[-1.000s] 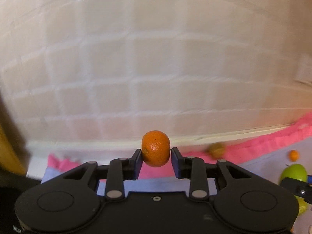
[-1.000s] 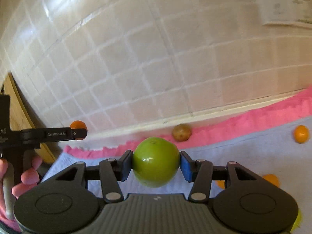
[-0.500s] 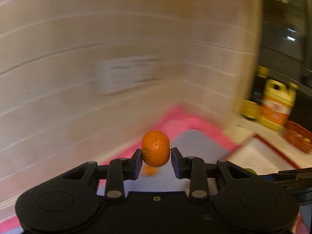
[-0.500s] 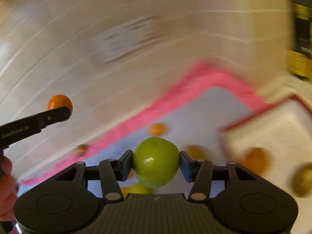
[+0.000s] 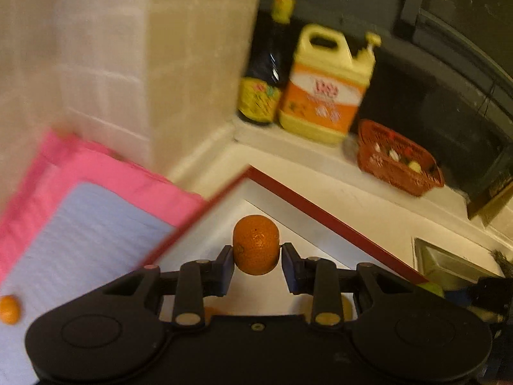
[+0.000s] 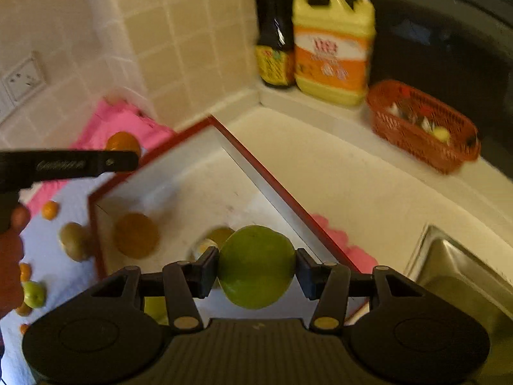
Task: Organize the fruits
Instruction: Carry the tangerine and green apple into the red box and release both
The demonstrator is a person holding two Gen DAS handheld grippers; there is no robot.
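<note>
My left gripper [image 5: 256,261] is shut on a small orange [image 5: 255,244] and holds it above a white tray with a red rim [image 5: 323,218]. My right gripper [image 6: 256,268] is shut on a green apple [image 6: 256,266] over the same tray [image 6: 256,166]. In the right wrist view the tray holds an orange fruit [image 6: 136,235] and a brownish fruit [image 6: 218,235]. The left gripper's finger [image 6: 80,164] shows at the left with its orange [image 6: 123,142] behind it.
Loose fruits lie on the lilac mat [image 6: 54,256] with a pink border: a kiwi [image 6: 73,240], a small orange [image 6: 50,209], a green apple [image 6: 33,293]. A dark bottle [image 6: 275,41], a yellow jug [image 6: 333,41] and a red basket [image 6: 423,125] stand behind. A steel sink [image 6: 458,276] is at the right.
Both grippers have swung right from the tiled wall and mat to above the tray, each still holding its fruit. The bottle, jug, basket and sink have come into view.
</note>
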